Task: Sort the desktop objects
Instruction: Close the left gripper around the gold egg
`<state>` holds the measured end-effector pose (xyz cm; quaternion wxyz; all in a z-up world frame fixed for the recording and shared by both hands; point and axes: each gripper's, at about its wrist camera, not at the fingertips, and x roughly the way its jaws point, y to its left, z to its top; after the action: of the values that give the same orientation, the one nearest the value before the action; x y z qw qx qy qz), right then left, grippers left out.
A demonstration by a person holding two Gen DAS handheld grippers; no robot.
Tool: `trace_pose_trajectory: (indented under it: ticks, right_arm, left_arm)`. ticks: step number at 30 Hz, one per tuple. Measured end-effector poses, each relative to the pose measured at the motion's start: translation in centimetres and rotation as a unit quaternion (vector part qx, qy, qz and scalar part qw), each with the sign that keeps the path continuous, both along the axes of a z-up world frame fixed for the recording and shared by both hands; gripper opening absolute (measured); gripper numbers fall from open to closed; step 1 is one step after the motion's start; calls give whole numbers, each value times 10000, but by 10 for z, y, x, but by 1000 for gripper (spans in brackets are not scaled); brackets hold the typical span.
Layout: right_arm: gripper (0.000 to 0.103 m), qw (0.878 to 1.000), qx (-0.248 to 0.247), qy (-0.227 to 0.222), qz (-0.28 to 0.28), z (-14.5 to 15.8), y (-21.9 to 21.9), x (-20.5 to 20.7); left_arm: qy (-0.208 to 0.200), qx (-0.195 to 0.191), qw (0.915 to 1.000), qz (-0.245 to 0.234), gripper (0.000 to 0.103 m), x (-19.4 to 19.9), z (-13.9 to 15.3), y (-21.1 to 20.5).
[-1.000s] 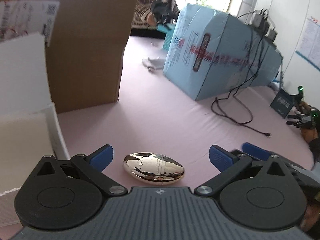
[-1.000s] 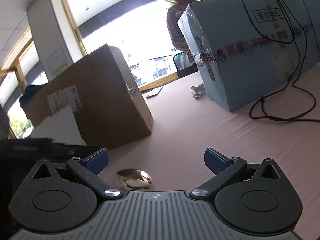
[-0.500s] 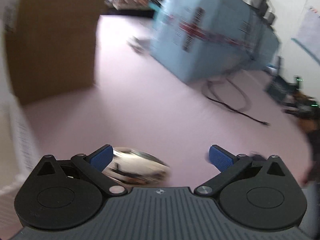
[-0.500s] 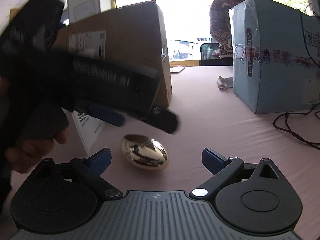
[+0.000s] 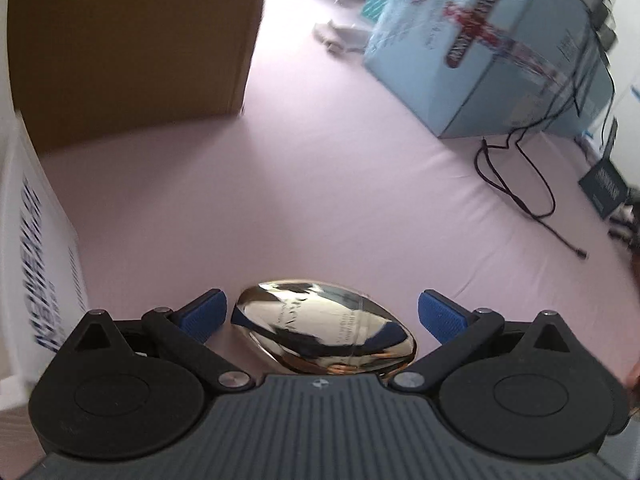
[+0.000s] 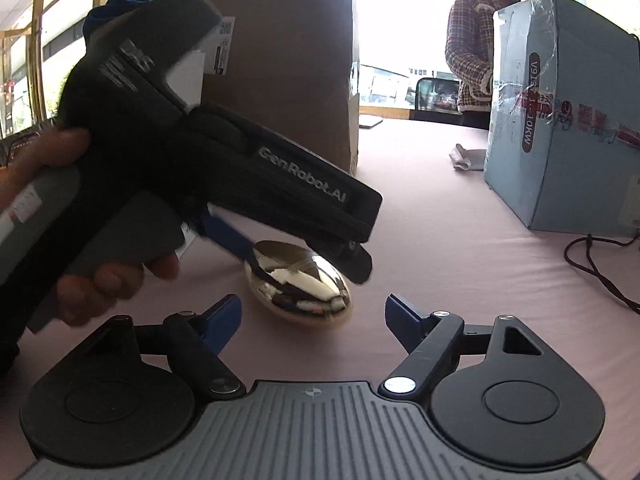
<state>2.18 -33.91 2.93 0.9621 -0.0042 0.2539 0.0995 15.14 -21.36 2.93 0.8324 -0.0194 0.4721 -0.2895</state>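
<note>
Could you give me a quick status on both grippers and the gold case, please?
Left gripper open, straddling gold case on pink table. Right gripper open, empty, just short of it. Nothing in the way.

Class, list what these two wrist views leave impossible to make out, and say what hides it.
- Gold egg-shaped case: its engraved lettering, left wrist view, too small and blurred.
- White box: blue print motion-blurred, cut by the left edge.
- Left gripper: far fingertip, right wrist view, hidden behind its own body.
</note>
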Motion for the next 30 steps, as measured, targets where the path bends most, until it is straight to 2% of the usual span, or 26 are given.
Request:
trace_pose_trajectory:
  ticks: [3, 5, 9, 11, 15, 18, 24, 30]
  right_arm:
    - [79, 9999, 25, 103, 71, -1, 2, 8]
    - [71, 9996, 32, 241, 134, -3, 4, 14]
    - [67, 9992, 66, 395, 78, -4, 4, 23]
    - [62, 9988, 225, 434, 47, -4, 0, 26]
    - [63, 9982, 330, 486, 110, -5, -2, 32]
    - [63, 9989, 154, 430, 101, -5, 5, 32]
    - [62, 9992, 192, 342, 93, -5, 4, 28]
    - [61, 9998, 164, 51, 74, 0, 5, 20]
  left_arm:
    - [-100, 31, 9999, -43, 103, -3, 1, -3]
    - [-153, 89, 9998, -95, 103, -4, 0, -5]
    - [-199, 133, 9993, -287, 98, -8, 1, -5]
    - [-220, 166, 9991, -323, 95, -8, 1, -5]
    - [-135, 61, 9996, -243, 90, -4, 2, 0]
    - [-104, -5, 9998, -165, 90, -2, 2, 4]
    - [-149, -89, 9997, -161, 90, -3, 3, 5]
    - [-200, -280, 9993, -176, 90, -6, 12, 9]
